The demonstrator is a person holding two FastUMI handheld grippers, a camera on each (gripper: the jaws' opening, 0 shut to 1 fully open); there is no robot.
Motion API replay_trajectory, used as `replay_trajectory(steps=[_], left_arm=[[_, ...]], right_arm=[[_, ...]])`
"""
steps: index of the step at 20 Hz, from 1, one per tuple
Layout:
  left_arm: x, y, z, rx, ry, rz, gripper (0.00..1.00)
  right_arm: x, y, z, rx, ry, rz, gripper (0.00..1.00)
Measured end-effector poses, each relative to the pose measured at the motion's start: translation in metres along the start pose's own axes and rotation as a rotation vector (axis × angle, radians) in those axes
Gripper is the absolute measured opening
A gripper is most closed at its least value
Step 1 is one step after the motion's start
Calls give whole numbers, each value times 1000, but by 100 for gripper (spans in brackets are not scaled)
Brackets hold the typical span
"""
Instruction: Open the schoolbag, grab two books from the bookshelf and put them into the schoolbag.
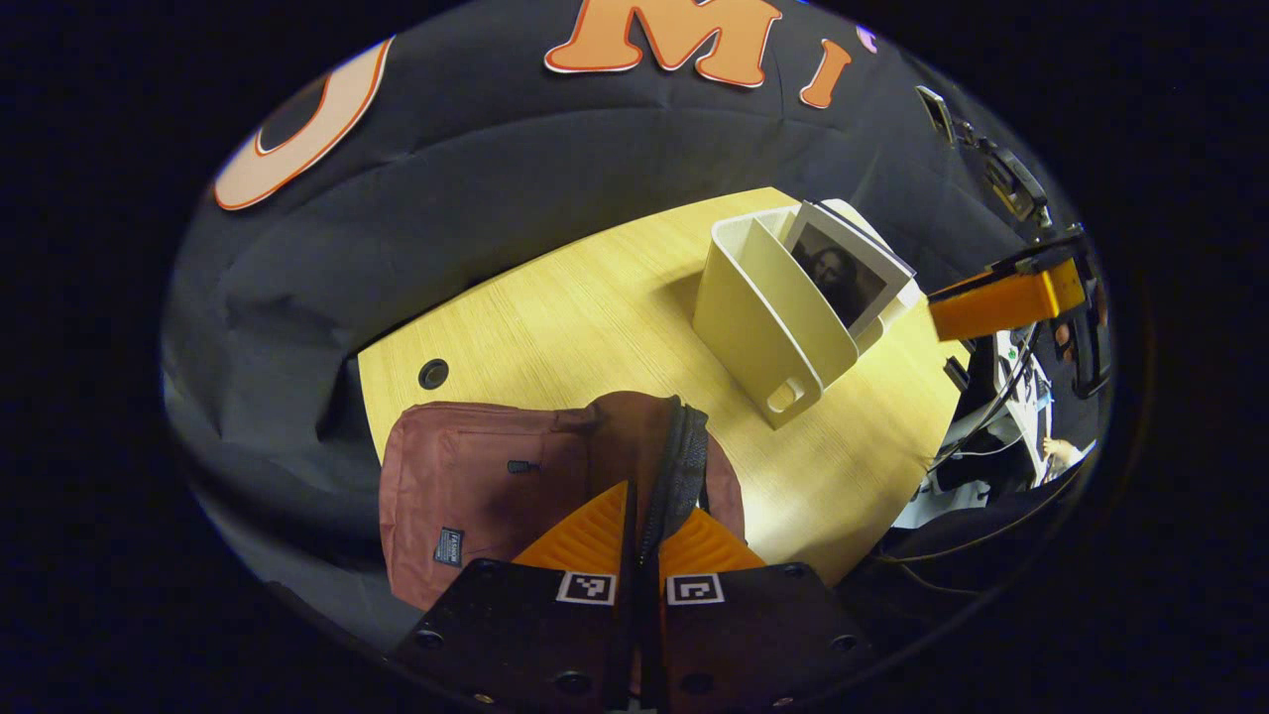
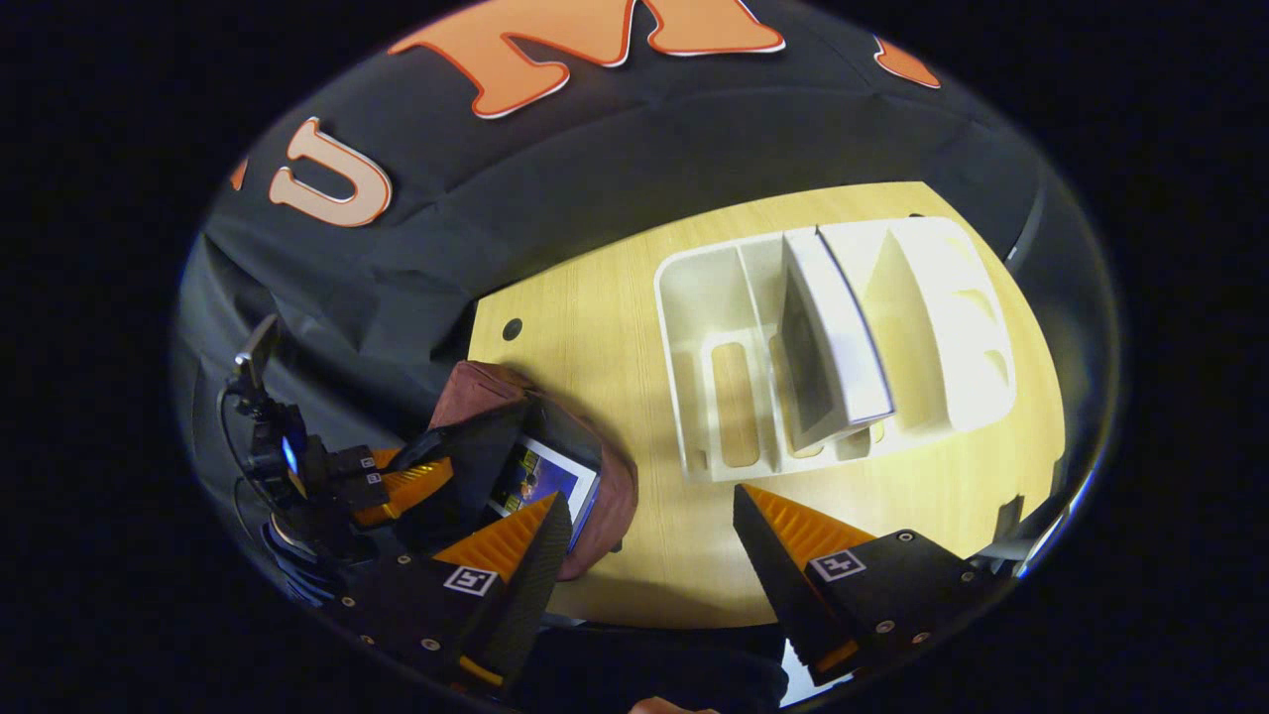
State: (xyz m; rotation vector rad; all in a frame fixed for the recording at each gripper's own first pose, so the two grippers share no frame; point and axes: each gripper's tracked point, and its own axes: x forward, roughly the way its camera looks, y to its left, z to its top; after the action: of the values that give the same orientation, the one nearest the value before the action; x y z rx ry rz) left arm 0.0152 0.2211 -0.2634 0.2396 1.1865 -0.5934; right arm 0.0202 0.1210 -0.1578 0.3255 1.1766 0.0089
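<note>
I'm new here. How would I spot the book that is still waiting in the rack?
Start at the pale wooden table, then find the cream rack with several slots standing on it. The book leans in a middle slot, the only thing in the rack; its white page edges and dark portrait cover set it apart from the empty slots on either side.

In the right gripper view, low and left, the schoolbag (image 2: 605, 496) hides most of a book (image 2: 540, 478). In the left gripper view, upper right, the bookshelf (image 1: 763, 327) hides the other book's (image 1: 843, 273) bottom.
</note>
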Motion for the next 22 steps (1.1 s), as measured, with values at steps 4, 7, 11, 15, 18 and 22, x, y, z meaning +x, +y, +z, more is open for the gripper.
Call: replay_trajectory(steps=[4, 7, 11, 15, 18, 22], left_arm=[[4, 0, 0, -16, 12, 8, 5], [9, -1, 3, -38, 18, 17, 5], [15, 0, 1, -76, 32, 27, 5], [20, 1, -2, -114, 49, 44, 5], [21, 4, -4, -139, 63, 55, 5], [24, 5, -5, -150, 83, 69, 5]], right_arm=[[-20, -25, 27, -55, -12, -52, 98], [-24, -36, 44, -63, 3, -61, 98], [-4, -63, 64, -86, 37, -109, 98], [37, -91, 76, -103, 108, -161, 98], [66, -110, 81, -115, 137, -194, 98], [92, -124, 80, -109, 197, -212, 97]])
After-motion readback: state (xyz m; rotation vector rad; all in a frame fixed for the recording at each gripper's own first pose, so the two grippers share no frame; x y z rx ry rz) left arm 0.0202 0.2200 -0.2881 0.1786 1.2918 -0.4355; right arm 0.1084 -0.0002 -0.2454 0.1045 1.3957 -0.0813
